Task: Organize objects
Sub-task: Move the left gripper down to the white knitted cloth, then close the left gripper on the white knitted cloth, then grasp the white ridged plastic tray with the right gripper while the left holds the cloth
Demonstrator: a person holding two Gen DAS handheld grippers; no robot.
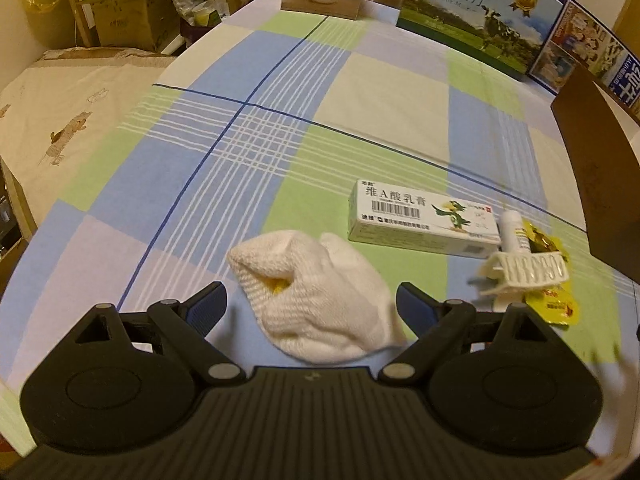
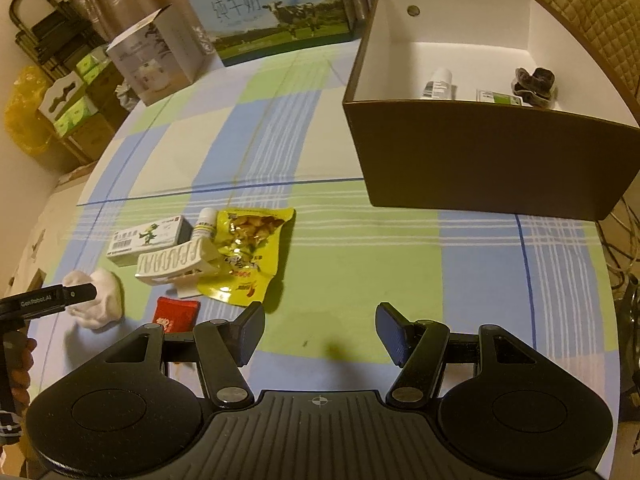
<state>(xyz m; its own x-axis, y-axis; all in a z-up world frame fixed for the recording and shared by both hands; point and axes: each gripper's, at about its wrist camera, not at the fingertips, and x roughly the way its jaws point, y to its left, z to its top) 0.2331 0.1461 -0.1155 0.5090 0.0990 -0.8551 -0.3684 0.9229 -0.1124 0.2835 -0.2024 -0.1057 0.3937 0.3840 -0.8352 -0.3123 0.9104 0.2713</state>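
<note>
My left gripper (image 1: 312, 308) is open, its jaws on either side of a white sock (image 1: 320, 300) lying on the checked cloth; the sock also shows in the right wrist view (image 2: 100, 300). Right of the sock lie a white ointment box (image 1: 424, 220), a small white tube (image 1: 512, 228), a white hair claw (image 1: 524, 272) and a yellow snack packet (image 1: 552, 304). My right gripper (image 2: 320, 332) is open and empty above bare cloth. A red pouch (image 2: 176, 314) lies near its left finger. The brown box (image 2: 480, 160) with a white inside stands at the far right.
The brown box holds a small bottle (image 2: 438, 84), a green-white packet (image 2: 500, 98) and a dark object (image 2: 534, 82). Milk cartons (image 2: 272, 8) and a white carton (image 2: 156, 60) stand along the table's far edge. Cardboard boxes (image 1: 120, 20) are stacked beyond the table.
</note>
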